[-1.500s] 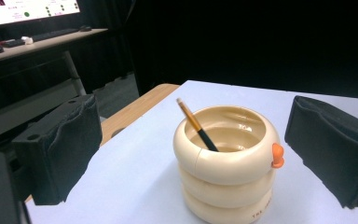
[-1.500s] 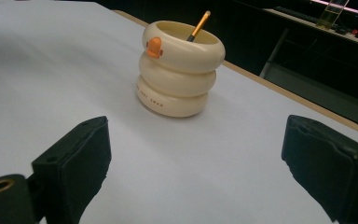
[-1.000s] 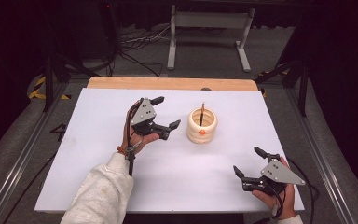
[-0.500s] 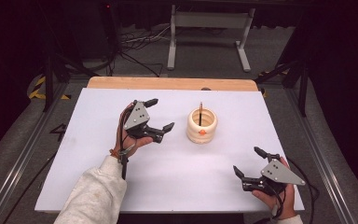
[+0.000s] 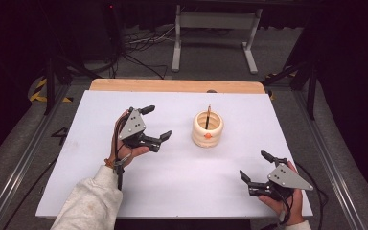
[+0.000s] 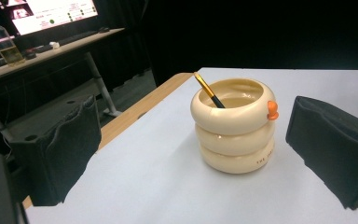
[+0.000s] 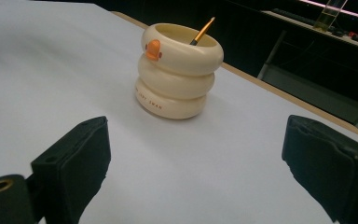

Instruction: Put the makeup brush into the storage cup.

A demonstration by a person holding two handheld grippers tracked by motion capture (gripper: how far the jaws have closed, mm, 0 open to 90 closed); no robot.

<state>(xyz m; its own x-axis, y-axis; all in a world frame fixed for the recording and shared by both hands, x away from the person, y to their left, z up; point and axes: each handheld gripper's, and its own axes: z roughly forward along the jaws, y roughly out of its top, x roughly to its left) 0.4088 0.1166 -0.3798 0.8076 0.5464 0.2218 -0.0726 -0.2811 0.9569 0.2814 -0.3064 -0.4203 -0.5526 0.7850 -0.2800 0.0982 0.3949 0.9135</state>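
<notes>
Mid-table: cream ringed pot (image 5: 208, 130), upright, thin stick (image 5: 208, 111) leaning inside. Left of pot, left gripper (image 5: 154, 123) wide open, empty; right gripper (image 5: 255, 166) nearer the front edge, likewise open and empty. Pot probably rigid, smooth, breakable; grip across a ring.

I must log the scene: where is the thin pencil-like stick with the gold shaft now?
In the high view, the thin gold-shafted stick stands tilted inside the cream ringed holder, right of the table's centre, nearer the left gripper.
</notes>
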